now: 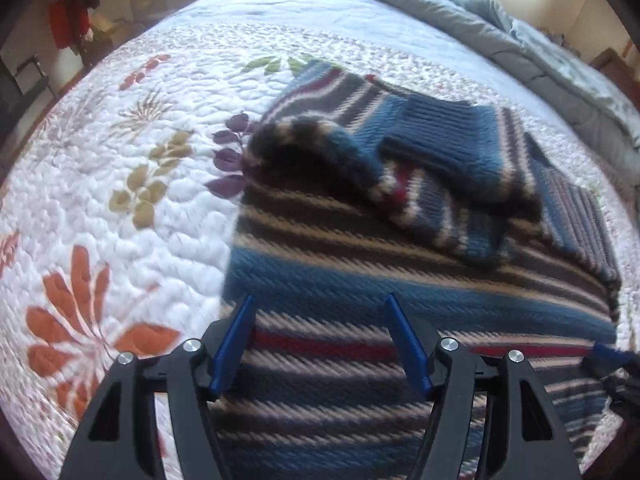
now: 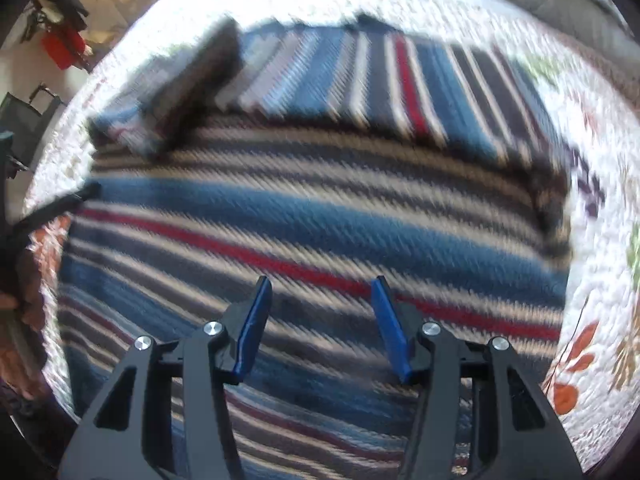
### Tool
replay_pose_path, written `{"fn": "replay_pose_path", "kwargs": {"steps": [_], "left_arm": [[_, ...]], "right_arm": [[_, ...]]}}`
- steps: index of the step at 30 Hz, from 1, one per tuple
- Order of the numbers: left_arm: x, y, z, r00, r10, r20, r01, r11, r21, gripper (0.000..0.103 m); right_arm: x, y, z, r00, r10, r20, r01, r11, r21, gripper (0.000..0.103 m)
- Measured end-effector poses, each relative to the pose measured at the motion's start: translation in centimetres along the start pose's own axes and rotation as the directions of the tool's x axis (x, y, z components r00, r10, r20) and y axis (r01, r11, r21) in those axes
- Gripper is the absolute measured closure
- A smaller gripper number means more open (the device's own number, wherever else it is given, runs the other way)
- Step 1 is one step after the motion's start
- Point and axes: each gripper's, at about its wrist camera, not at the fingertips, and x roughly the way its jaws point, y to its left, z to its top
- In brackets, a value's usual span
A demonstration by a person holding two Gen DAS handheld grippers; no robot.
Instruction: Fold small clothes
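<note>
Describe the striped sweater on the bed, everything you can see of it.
The sweater is a chunky knit, striped in blue, dark grey, cream and thin red bands. It lies flat on the quilt, partly folded: both sleeves are laid across the body, and one ribbed blue cuff lies on top. The sleeve in the left wrist view sits a little bunched, not smooth. Both claws, left and right, hang open above the body, and nothing is between the pads. Only the quilt clearly touches it.
</note>
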Motion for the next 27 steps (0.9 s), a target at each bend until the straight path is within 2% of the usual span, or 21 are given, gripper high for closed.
{"fn": "replay_pose_path", "kwargs": {"steps": [3,5,8,9,11,13,16,17,19,21,23,24,26,27], "left_arm": [[0.1,1.4,0.8,0.999,-0.046,-0.002,0.046,0.998,-0.038,0.028],[0.3,2.2,1.2,1.000,-0.002,-0.005,0.002,0.999,-0.043,0.025],[0.2,3.6,1.8,0.992,0.125,0.017,-0.124,0.992,-0.022,0.024],[0.1,4.4,2.1,0.992,0.127,0.015,-0.127,0.991,-0.036,0.024],[0.2,5.8,2.6,0.997,0.074,0.011,-0.073,0.995,-0.062,0.024],[0.4,6.5,2.7,0.997,0.073,0.007,-0.072,0.996,-0.056,0.024],[0.8,6.8,2.4,0.991,0.130,0.013,-0.130,0.991,-0.014,0.024],[0.8,6.9,2.2,0.993,0.119,0.015,-0.119,0.993,-0.010,0.024],[0.7,7.2,2.2,0.993,0.118,0.028,-0.117,0.992,-0.034,0.024],[0.8,7.5,2.3,0.992,0.120,0.029,-0.117,0.990,-0.082,0.023],[1.2,7.6,2.6,0.995,0.097,0.015,-0.095,0.992,-0.085,0.022],[1.2,7.6,2.6,0.995,0.095,0.015,-0.093,0.992,-0.086,0.022],[1.2,8.0,2.5,0.996,0.087,0.021,-0.085,0.991,-0.108,0.021],[1.2,8.0,2.5,0.996,0.085,0.024,-0.082,0.990,-0.113,0.020]], "right_arm": [[-1.3,3.9,3.1,0.999,0.028,0.046,-0.025,0.998,-0.056,0.050],[-1.5,7.6,5.8,0.994,0.075,0.078,-0.067,0.993,-0.101,0.050],[-0.8,11.0,9.2,0.983,0.158,0.091,-0.148,0.983,-0.107,0.051],[-0.3,11.9,10.3,0.978,0.187,0.090,-0.177,0.978,-0.106,0.052],[1.1,13.7,12.5,0.976,0.198,0.093,-0.188,0.977,-0.105,0.052],[3.1,15.2,14.3,0.981,0.173,0.086,-0.164,0.981,-0.101,0.052],[5.8,16.2,15.9,0.988,0.139,0.061,-0.134,0.988,-0.081,0.051],[6.6,16.4,16.3,0.991,0.123,0.057,-0.119,0.990,-0.076,0.048],[8.1,17.0,17.0,0.996,0.079,0.048,-0.076,0.994,-0.073,0.037],[9.4,17.6,17.3,0.999,0.031,0.037,-0.028,0.996,-0.080,0.030],[10.4,18.6,17.2,0.999,-0.024,0.031,0.027,0.994,-0.105,0.025],[10.8,19.2,17.3,0.997,-0.061,0.037,0.065,0.989,-0.133,0.025],[11.4,20.1,17.3,0.987,-0.151,0.061,0.160,0.969,-0.189,0.039],[11.5,20.2,17.3,0.981,-0.179,0.074,0.190,0.961,-0.199,0.055]]}}
